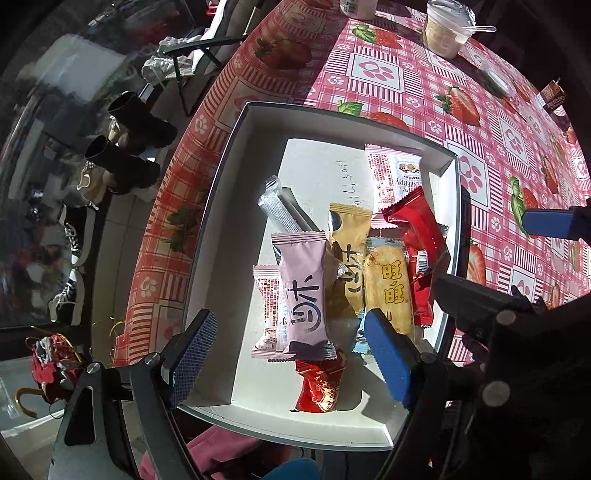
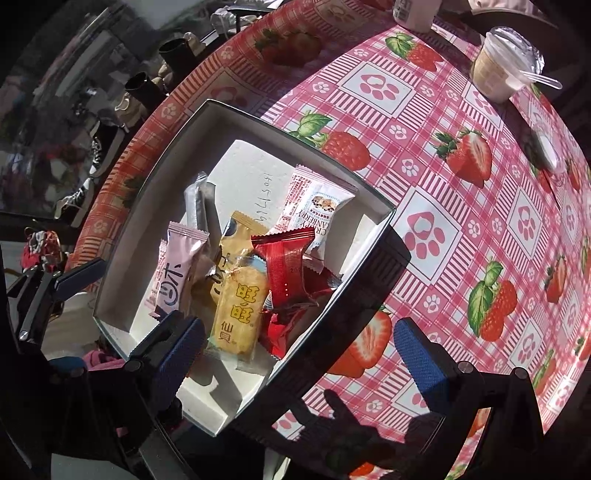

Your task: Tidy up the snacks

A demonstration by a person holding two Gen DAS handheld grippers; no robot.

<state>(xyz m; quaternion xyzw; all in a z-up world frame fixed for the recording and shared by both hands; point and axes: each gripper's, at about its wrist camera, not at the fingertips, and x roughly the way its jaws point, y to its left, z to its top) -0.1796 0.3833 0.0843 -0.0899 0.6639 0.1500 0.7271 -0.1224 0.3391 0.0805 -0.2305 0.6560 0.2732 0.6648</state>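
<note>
Snacks (image 1: 343, 254) lie heaped in white box (image 1: 236, 155), directly ahead of our left gripper (image 1: 291, 354); right gripper (image 2: 299, 358) straddles box wall. Both spread wide, empty. We judge: take single packets, not clumps.

Harsh sunlight, hard shadows, fisheye warp

One white box (image 1: 236, 155) held the snacks: two pink packets (image 1: 304, 291), two red packets (image 1: 413, 236), two tan packets (image 1: 351, 236), and one each of the silver stick (image 1: 273, 206), cranberry bar (image 1: 395, 173) and rice cracker (image 1: 388, 288). On the tablecloth (image 1: 406, 85) stood one lidded cup (image 1: 445, 29).
</note>
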